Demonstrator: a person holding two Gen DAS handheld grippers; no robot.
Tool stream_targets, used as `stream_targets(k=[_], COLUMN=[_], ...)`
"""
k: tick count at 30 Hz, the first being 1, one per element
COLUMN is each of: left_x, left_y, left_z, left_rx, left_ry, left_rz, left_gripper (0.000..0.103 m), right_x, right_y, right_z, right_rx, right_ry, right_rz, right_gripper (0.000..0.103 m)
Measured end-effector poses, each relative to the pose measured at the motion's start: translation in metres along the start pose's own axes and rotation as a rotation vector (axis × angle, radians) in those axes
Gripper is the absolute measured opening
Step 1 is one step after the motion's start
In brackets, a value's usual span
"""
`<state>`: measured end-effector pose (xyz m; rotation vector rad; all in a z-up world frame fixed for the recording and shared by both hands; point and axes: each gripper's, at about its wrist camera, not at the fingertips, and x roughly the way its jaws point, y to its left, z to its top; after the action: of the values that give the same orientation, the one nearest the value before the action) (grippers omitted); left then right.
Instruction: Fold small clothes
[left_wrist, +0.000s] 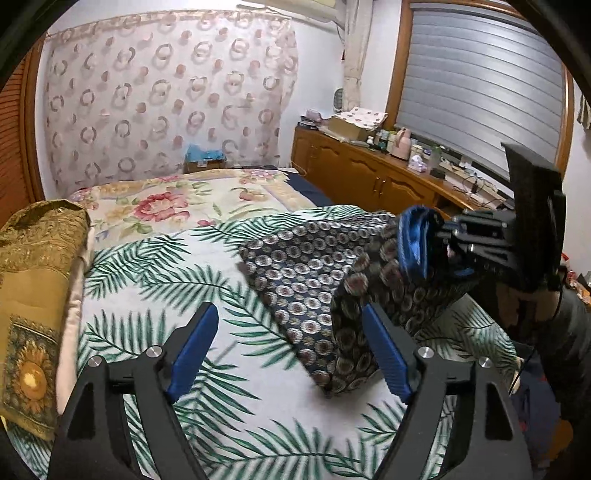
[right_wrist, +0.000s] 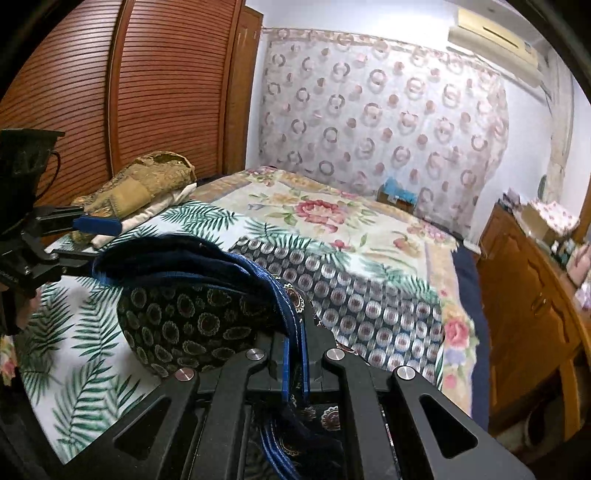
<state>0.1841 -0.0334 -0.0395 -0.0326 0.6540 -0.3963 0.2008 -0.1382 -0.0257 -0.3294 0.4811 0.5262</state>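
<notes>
Item one: my left gripper (left_wrist: 290, 350), black frame with blue pads, jaws standing wide apart with nothing between them, above the white bedsheet printed with green palm fronds (left_wrist: 155, 284)

Item two: my right gripper (right_wrist: 294, 363), jaws pressed together on the blue-trimmed waistband of the dark navy cloth shorts patterned with pale medallions (left_wrist: 306, 280); the gripped edge is lifted off the bed while the rest of the garment drapes down onto the palm sheet, just right of my left jaws

Item three: a gold brocade cushion (left_wrist: 37, 295) lying on a cream pillow at the sheet's left edge

Item four: a floral quilt (left_wrist: 177, 199) beyond the sheet, well apart from the shorts
</notes>
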Motion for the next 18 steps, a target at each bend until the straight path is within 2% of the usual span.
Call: stream_targets(k=[8, 13, 18], left_x=[0.023, 0.038, 0.05], left_y=[0.019, 0.028, 0.033], left_z=[0.006, 0.009, 0.008], left_rx=[-0.016, -0.031, -0.037], left_ry=[0.035, 0.055, 0.081], left_rz=[0.02, 0.028, 0.028], left_gripper=[0.081, 0.081, 0.081], right_x=[0.037, 0.067, 0.097], right_y=[0.003, 0.001, -0.009], right_z=[0.023, 0.03, 0.033], right_rx=[-0.106, -0.147, -0.136], right_ry=[-0.017, 0.008, 0.052], right_rz=[0.002, -0.012, -0.002], right_gripper=[0.004, 0.004, 0.004])
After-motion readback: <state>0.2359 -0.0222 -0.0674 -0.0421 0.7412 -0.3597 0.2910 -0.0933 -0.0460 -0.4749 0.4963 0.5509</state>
